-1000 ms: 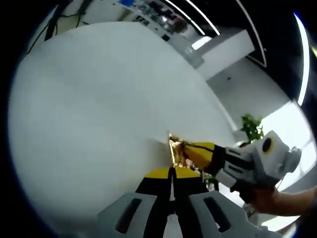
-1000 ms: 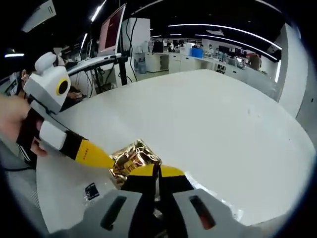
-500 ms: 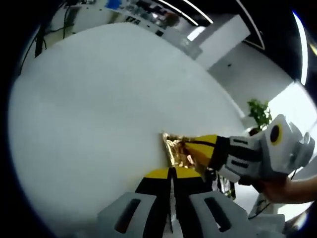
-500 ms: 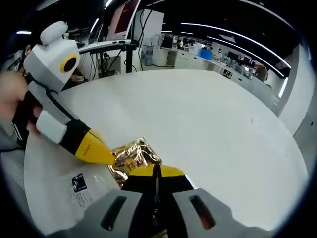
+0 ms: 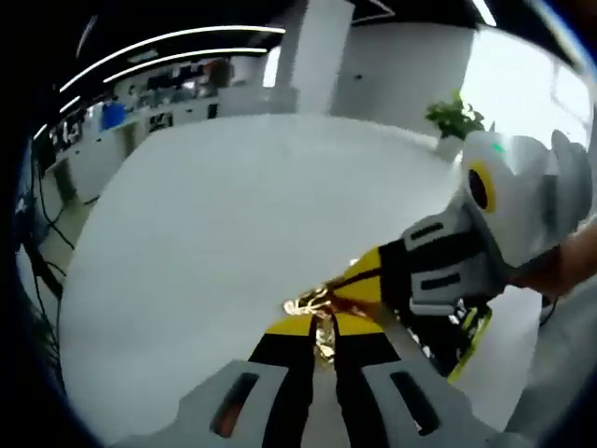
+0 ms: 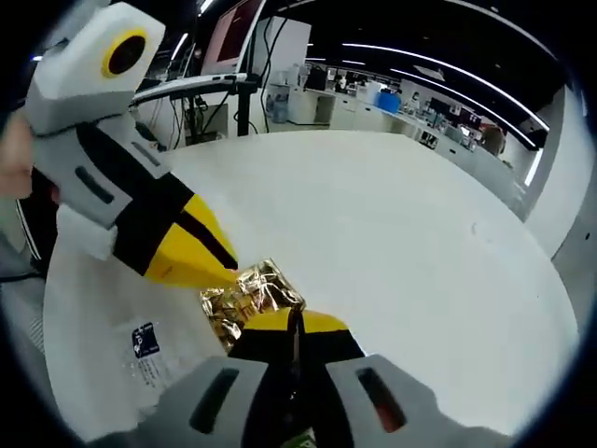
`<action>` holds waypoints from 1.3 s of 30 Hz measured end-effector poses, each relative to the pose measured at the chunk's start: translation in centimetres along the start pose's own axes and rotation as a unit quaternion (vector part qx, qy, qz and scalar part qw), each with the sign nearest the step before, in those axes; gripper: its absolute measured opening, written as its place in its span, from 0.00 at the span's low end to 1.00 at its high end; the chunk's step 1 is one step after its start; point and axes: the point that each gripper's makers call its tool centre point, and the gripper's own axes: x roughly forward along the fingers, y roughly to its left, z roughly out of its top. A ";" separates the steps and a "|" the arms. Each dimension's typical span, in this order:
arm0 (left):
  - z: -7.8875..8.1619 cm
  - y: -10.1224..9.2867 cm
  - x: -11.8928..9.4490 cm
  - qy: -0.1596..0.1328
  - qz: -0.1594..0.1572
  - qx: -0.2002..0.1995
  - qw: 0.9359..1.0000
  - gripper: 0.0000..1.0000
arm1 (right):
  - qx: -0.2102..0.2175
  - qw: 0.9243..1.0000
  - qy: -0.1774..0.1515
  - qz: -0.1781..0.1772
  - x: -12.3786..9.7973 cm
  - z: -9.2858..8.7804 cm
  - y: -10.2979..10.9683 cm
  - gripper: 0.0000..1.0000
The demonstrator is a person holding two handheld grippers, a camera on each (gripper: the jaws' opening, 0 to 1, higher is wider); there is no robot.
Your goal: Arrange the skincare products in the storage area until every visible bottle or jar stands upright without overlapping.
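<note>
Broad white table (image 6: 401, 215), smooth and bare across the far side ahead of both grippers. Crumpled gold foil packet (image 6: 250, 297) lying on it just ahead of the right gripper's jaw tips, also at the left gripper's jaw tips (image 5: 312, 303). White printed sachet (image 6: 140, 350) with a small dark label flat on the surface, left of the right gripper's jaws, beside the foil.

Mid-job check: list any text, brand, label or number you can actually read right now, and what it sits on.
None can be read.
White packet under the gold foil pack: a dark square mark with lines of small print below it, too small and blurred to read.
Gold foil pack: crinkled and glaring, with no lettering to make out.
Left gripper and right gripper: no lettering visible.
</note>
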 end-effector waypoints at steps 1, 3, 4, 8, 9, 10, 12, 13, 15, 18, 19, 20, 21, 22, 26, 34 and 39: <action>0.0 -0.1 0.6 0.004 0.001 0.019 1.000 0.08 | 0.000 1.000 0.000 0.001 0.0 0.0 0.0 0.01; -0.6 0.2 1.4 0.016 0.006 0.034 0.999 0.10 | -0.002 1.000 0.000 0.003 0.1 0.0 -0.1 0.01; -0.8 0.3 1.6 0.022 0.007 0.039 0.999 0.11 | -0.003 1.000 0.001 0.004 0.1 0.0 -0.1 0.01; -1.1 0.2 1.9 0.030 0.007 0.052 0.998 0.14 | -0.001 1.000 0.001 0.005 0.1 0.0 -0.1 0.01; -1.3 0.2 1.9 0.035 0.007 0.058 0.998 0.15 | 0.000 1.000 0.001 0.004 0.1 0.0 -0.1 0.01; -1.6 0.3 2.0 0.043 0.009 0.069 0.997 0.15 | 0.000 1.000 0.000 0.004 0.1 0.0 -0.1 0.01; -1.5 0.3 1.9 0.036 0.009 0.069 0.997 0.15 | -0.001 1.000 0.000 0.004 0.1 0.0 -0.1 0.01; -1.5 0.3 1.9 0.036 0.008 0.069 0.997 0.15 | -0.001 1.000 -0.001 0.005 0.1 0.1 -0.1 0.02; -1.5 0.3 1.9 0.035 0.007 0.070 0.997 0.15 | -0.002 1.000 -0.002 0.005 0.2 0.0 -0.2 0.03; -1.4 0.4 1.9 0.035 0.007 0.076 0.997 0.16 | 0.002 1.000 -0.005 -0.005 0.0 0.2 -0.7 0.09; -1.5 0.3 1.9 0.035 0.007 0.077 0.996 0.16 | 0.004 1.000 -0.009 -0.004 -0.1 0.3 -0.8 0.09; -1.5 0.3 1.9 0.035 0.007 0.076 0.996 0.16 | 0.007 1.000 -0.008 -0.002 -0.1 0.3 -0.8 0.09; -1.5 0.3 1.9 0.035 0.007 0.076 0.997 0.16 | 0.007 1.000 -0.009 -0.002 -0.2 0.3 -0.8 0.08; -1.5 0.3 1.9 0.035 0.007 0.076 0.996 0.16 | 0.009 1.000 -0.009 -0.002 -0.3 0.3 -0.9 0.09; -1.4 0.3 1.9 0.037 0.008 0.079 0.996 0.16 | 0.021 1.000 -0.019 -0.010 -0.9 0.7 -1.5 0.12; -1.4 0.3 1.9 0.042 0.009 0.086 0.995 0.16 | 0.045 0.998 -0.035 -0.017 -2.6 1.0 -1.8 0.20; -1.4 0.3 1.9 0.046 0.013 0.092 0.995 0.16 | 0.063 0.997 -0.048 -0.012 -4.0 0.7 -1.1 0.27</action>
